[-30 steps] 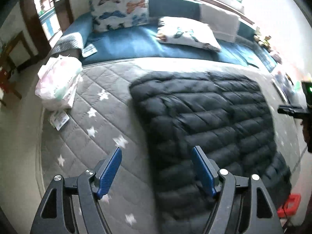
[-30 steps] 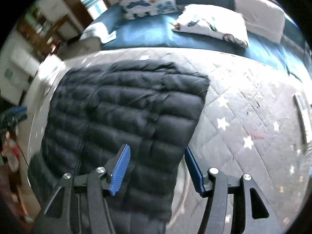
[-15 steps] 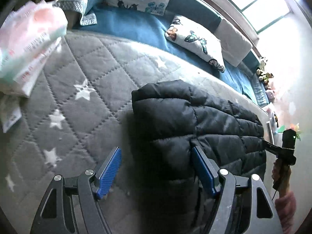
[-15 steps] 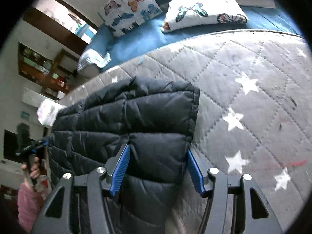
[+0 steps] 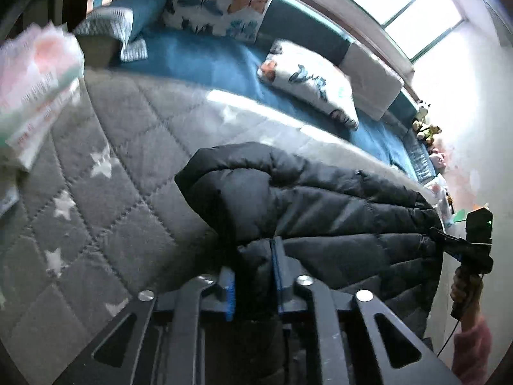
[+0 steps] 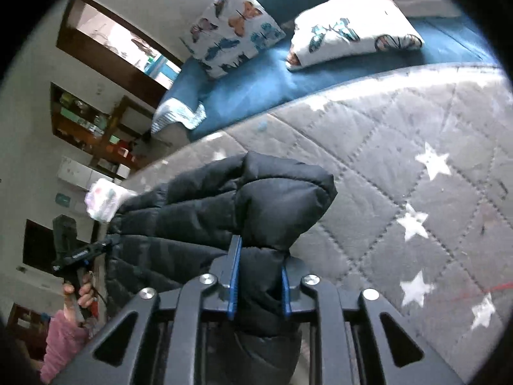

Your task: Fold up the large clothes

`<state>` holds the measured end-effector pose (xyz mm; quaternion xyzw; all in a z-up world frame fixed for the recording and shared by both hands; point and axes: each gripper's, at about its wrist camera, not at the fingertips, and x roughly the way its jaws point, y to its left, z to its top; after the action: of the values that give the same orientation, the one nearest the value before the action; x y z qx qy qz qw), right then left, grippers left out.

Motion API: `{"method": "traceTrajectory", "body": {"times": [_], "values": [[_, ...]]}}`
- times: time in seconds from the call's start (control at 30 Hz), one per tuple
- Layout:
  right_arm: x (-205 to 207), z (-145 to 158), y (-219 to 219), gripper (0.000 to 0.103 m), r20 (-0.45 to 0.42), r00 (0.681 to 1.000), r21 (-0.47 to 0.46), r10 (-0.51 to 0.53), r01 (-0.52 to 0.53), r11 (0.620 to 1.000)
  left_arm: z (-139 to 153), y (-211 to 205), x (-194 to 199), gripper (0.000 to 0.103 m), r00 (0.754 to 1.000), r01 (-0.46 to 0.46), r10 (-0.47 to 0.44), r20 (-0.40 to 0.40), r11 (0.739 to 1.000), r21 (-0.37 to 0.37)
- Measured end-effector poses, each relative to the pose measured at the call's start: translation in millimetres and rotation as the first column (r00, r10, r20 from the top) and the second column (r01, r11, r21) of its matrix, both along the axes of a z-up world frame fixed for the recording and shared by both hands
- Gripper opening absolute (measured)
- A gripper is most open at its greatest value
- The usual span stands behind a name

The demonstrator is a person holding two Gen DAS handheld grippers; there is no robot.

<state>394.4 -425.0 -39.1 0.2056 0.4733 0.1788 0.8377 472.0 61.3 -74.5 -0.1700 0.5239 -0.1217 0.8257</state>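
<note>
Black jacket corners now pinched: left claw, right claw closing; earlier spread.

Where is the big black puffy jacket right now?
The black puffy jacket lies on the grey star quilt, in front of the blue bench, its near corners pinched in both tongs.

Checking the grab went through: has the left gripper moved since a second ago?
Yes. The left gripper has come down toward the grey quilt, and its jaws are closing on the black jacket edge.
</note>
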Motion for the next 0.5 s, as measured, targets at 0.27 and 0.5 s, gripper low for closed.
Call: {"method": "traceTrajectory", "body": {"times": [0.27, 0.5], "values": [[-104, 108, 31, 0.018, 0.196, 0.975, -0.069, 0.102, -0.09, 0.994, 119, -4, -89, 0.014, 0.977, 0.041, -0.025, 0.211, 0.996, -0.074], [-236, 159, 39, 0.018, 0.314, 0.936, -0.128, 0.16, -0.125, 0.984, 193, 14, -246, 0.014, 0.91, 0.1, -0.062, 0.41, 0.992, -0.072]]}}
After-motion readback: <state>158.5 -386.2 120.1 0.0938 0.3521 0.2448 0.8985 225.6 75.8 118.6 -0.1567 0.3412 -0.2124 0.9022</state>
